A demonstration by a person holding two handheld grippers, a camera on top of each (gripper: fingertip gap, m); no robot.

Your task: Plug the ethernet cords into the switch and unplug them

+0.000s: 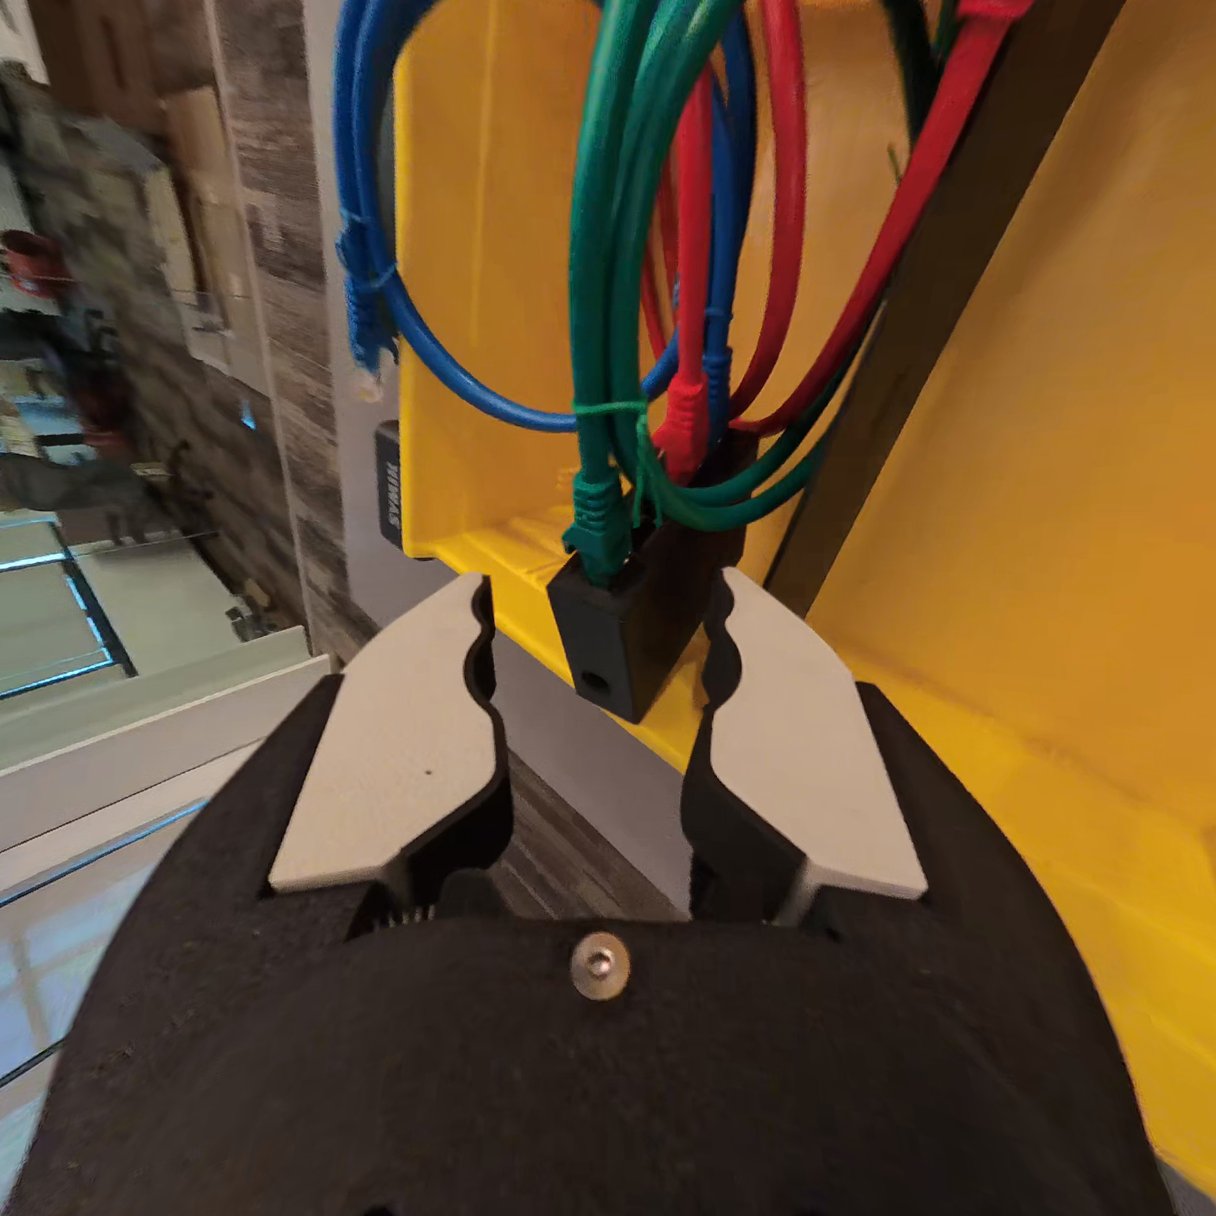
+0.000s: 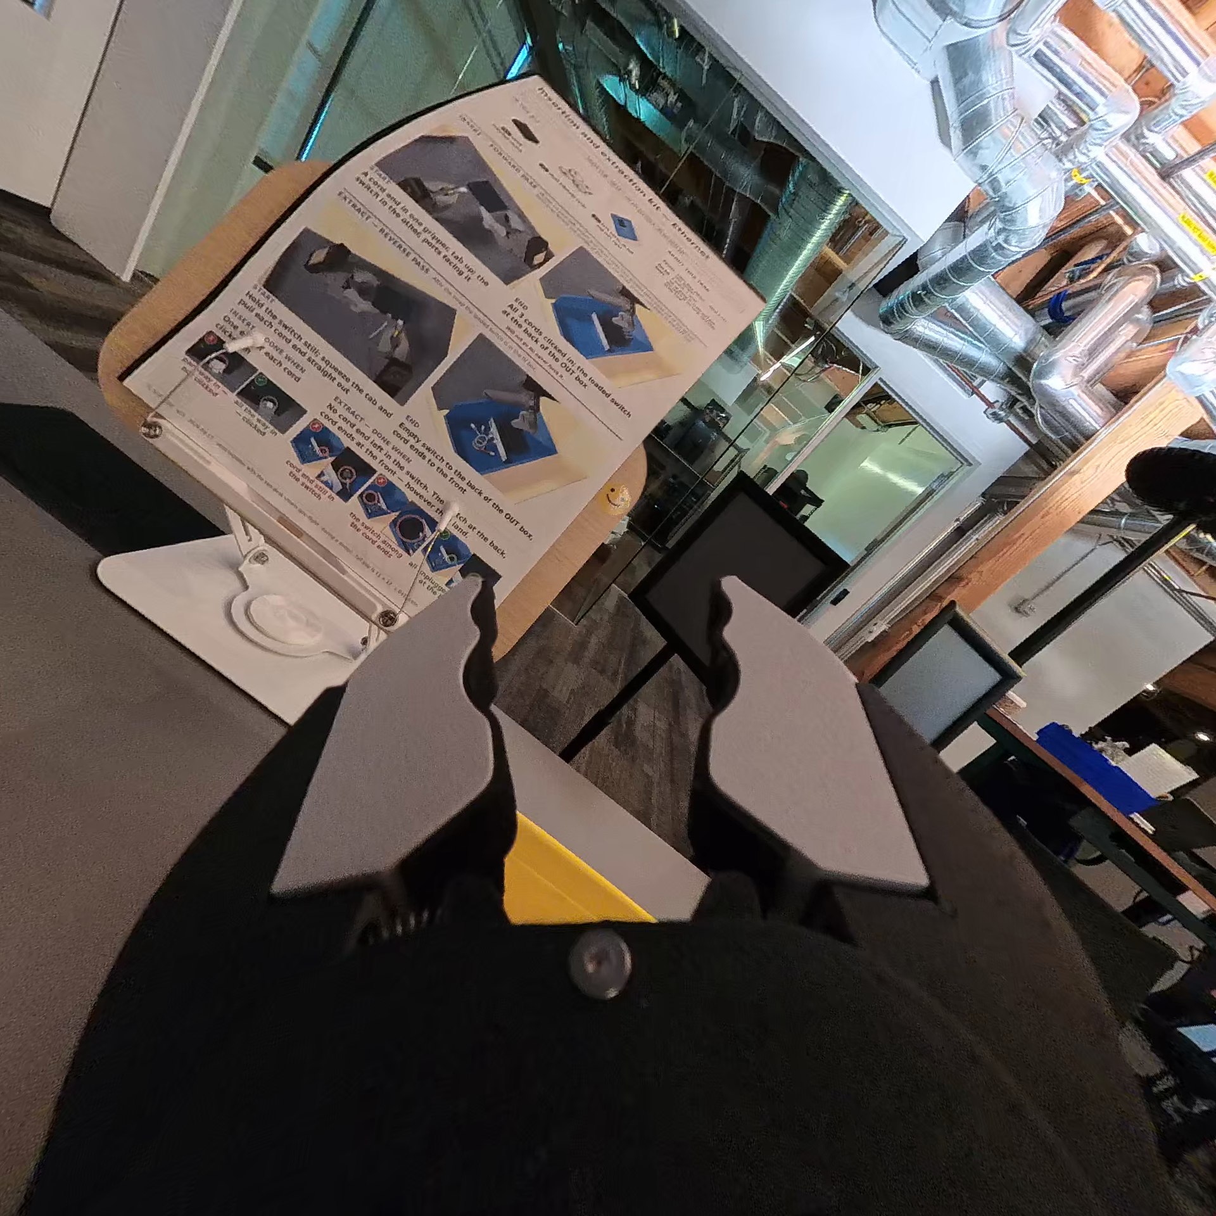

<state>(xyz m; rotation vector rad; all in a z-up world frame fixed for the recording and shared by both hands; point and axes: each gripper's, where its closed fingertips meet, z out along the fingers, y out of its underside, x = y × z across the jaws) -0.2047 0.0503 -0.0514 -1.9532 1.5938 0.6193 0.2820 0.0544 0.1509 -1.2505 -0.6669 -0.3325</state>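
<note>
Small rigid black plastic switch [image 1: 618, 632] in yellow bin [image 1: 987, 592]: likely light; grip flat sides. Left gripper [image 1: 602, 592] and right gripper [image 2: 602, 602]: wide apart, empty.

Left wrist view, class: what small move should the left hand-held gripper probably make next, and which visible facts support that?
Probably ease the left hand-held gripper forward and close on the black switch. Its jaws are open, and the switch lies just ahead in the yellow bin with the green cord and red cord plugged in, so it likely needs holding first.
</note>
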